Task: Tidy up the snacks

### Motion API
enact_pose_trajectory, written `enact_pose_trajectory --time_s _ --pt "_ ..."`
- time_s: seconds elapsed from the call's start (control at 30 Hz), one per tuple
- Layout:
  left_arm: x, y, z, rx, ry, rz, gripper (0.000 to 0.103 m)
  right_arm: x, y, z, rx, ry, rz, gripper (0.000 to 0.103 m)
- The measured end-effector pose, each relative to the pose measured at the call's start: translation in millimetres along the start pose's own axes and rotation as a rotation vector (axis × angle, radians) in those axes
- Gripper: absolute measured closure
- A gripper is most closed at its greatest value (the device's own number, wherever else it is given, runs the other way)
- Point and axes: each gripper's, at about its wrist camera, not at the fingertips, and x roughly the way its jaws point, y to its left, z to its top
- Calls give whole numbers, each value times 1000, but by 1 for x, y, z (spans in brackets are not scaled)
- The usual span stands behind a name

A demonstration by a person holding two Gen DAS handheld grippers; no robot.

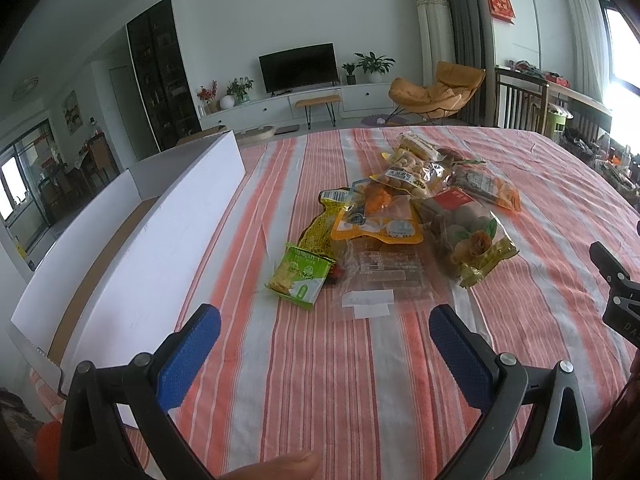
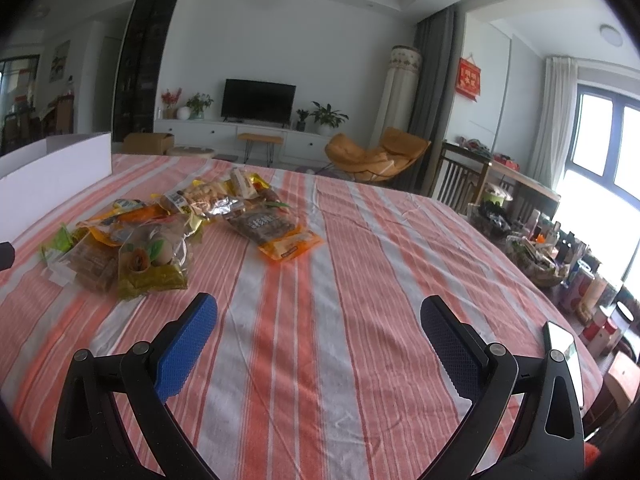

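Note:
A pile of snack packets (image 1: 404, 216) lies on the striped cloth; it also shows in the right wrist view (image 2: 168, 224). Nearest me are a small green packet (image 1: 298, 276) and a clear packet with a white label (image 1: 376, 276). An open white cardboard box (image 1: 132, 240) stands left of the pile; its wall shows in the right wrist view (image 2: 52, 180). My left gripper (image 1: 324, 320) is open and empty, just short of the pile. My right gripper (image 2: 318, 312) is open and empty over bare cloth, right of the pile; its side shows at the left view's right edge (image 1: 616, 284).
The table is covered with a red, white and grey striped cloth (image 2: 360, 280). A phone (image 2: 566, 356) lies near the table's right edge. Beyond that edge stands a cluttered side table with bottles and jars (image 2: 560, 248). A living room with TV and orange chair lies behind.

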Motion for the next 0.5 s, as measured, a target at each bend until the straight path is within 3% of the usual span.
enact_pose_trajectory --time_s 0.5 --pt "1 0 0 0 3 -1 0 0 0 1 -1 1 -1 1"
